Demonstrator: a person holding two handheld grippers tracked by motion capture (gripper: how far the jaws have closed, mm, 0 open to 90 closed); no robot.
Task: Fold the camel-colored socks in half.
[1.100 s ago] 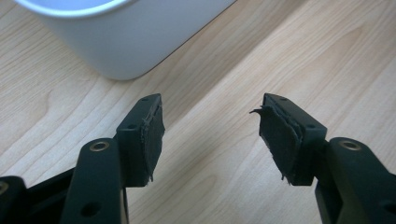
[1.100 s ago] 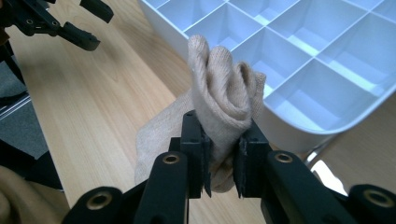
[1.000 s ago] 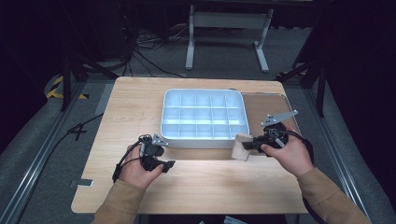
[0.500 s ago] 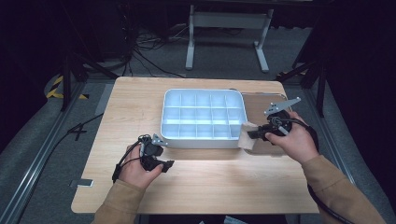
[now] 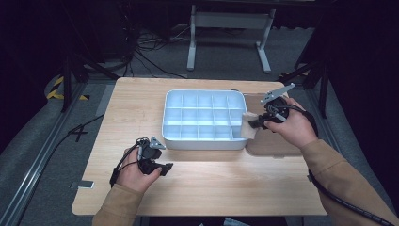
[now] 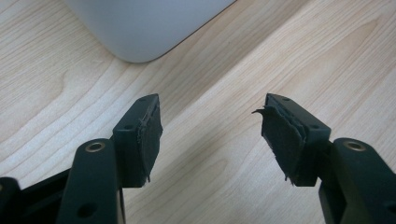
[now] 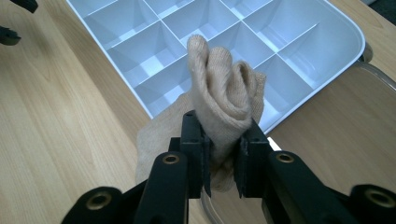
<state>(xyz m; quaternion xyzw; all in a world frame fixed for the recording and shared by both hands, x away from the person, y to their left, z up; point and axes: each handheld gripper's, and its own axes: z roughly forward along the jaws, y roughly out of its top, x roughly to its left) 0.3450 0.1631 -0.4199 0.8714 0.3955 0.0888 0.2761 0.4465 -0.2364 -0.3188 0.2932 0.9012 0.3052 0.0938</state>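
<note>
A rolled beige sock (image 7: 225,98) is pinched between the jaws of my right gripper (image 7: 223,161), which is shut on it. In the high view the right gripper (image 5: 258,123) holds the sock (image 5: 249,125) in the air at the right edge of the white divided tray (image 5: 204,140). The tray's compartments look bare. My left gripper (image 5: 165,167) rests low over the wood near the tray's front left corner, jaws open. Only bare table lies between its pads (image 6: 150,135) in the left gripper view, and the tray's corner (image 6: 140,32) is just ahead.
A clear flat lid (image 5: 273,143) lies on the table to the right of the tray, under my right hand. The wooden table (image 5: 226,188) has bare room in front of the tray. Cables and a metal stand (image 5: 230,28) are on the floor beyond.
My right gripper has lifted the sock off the table and carried it up and away, to the tray's right edge. The left gripper has stayed where it was.
</note>
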